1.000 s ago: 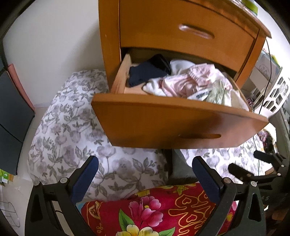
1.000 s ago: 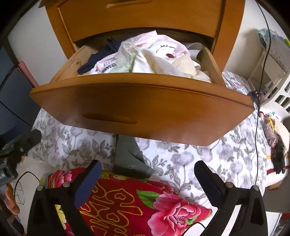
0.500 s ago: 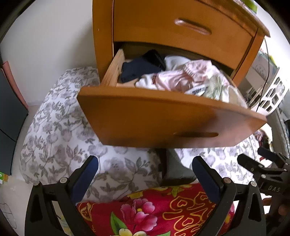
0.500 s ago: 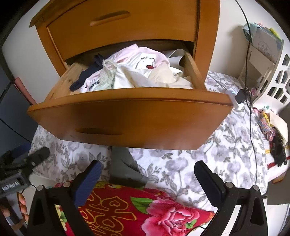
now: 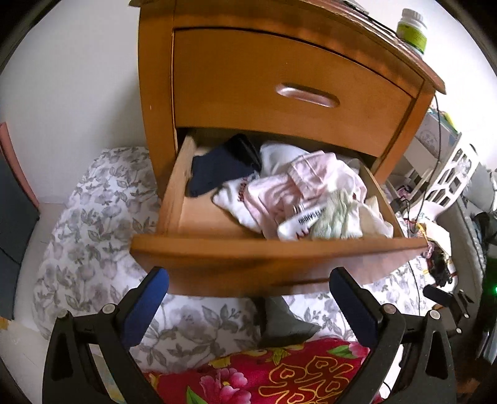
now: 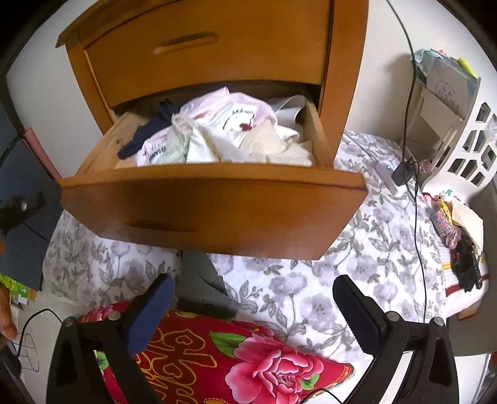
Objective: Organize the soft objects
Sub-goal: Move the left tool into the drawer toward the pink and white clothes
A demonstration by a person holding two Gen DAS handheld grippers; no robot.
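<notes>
An orange wooden nightstand has its lower drawer (image 5: 273,258) (image 6: 217,205) pulled out over the bed. Inside lies a heap of soft clothes: a navy garment (image 5: 217,167) (image 6: 146,136) at the left, pink cloth (image 5: 310,180) (image 6: 223,108), white socks with lettering (image 5: 298,223) (image 6: 158,152) and cream pieces (image 6: 273,143). My left gripper (image 5: 248,307) is open and empty, just below the drawer front. My right gripper (image 6: 257,310) is open and empty too, lower than the drawer, above the bedding.
A grey floral pillow (image 5: 93,223) and floral bedding (image 6: 357,254) lie under the drawer, with a red flowered cloth (image 6: 242,357) and a grey cloth (image 6: 202,289) nearest me. A white lattice stand (image 6: 459,143), cables and a charger (image 6: 403,171) are at the right. A green-labelled bottle (image 5: 413,26) tops the nightstand.
Both cameras have risen and tilted, so I look down into the drawer more. The clothes have not moved and both grippers stay open.
</notes>
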